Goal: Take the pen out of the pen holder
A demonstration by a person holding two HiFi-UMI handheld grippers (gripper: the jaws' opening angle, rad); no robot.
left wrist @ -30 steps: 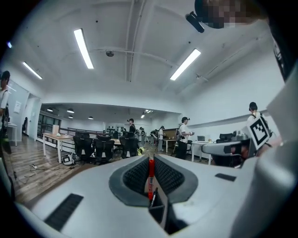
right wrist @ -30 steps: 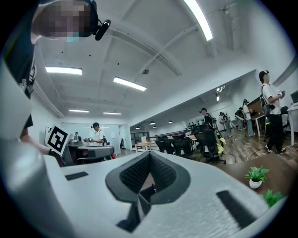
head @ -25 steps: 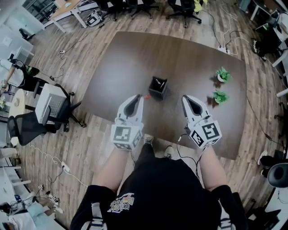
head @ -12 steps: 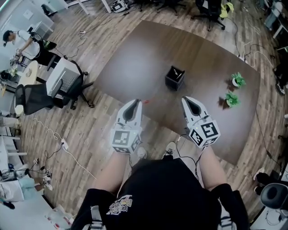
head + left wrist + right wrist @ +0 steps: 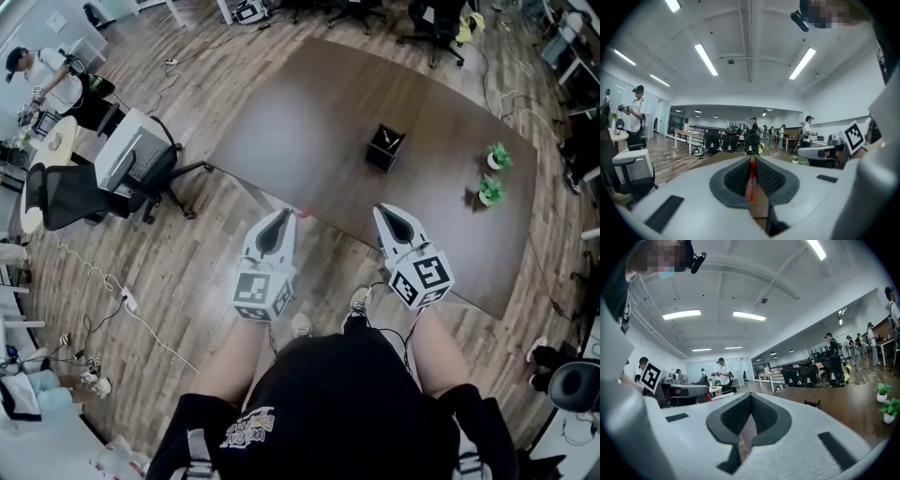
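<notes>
Two tools were in my hands, and they held one pen between them. My left tool [image 5: 278, 217] was clamped on that red pen [image 5: 751, 179], which lay lengthwise in the narrow gap between its jaws with the red end poking out past the tip. My right tool [image 5: 387, 214] had its jaws pressed together with nothing in them. One black pen holder [image 5: 384, 148] stood upright on the dark table [image 5: 309, 112], well in from every edge and well apart from the pen. Two small potted plants [image 5: 496, 157] [image 5: 487, 191] sat close together near the table's right edge, apart from the holder. Both tools pointed roughly level at the table's near edge, the left one's tip just at it. The table's left half lay bare, and open wooden floor [image 5: 197, 253] ran along that edge on my left. One grey-backed office chair [image 5: 141, 167] stood near the table's left corner.
</notes>
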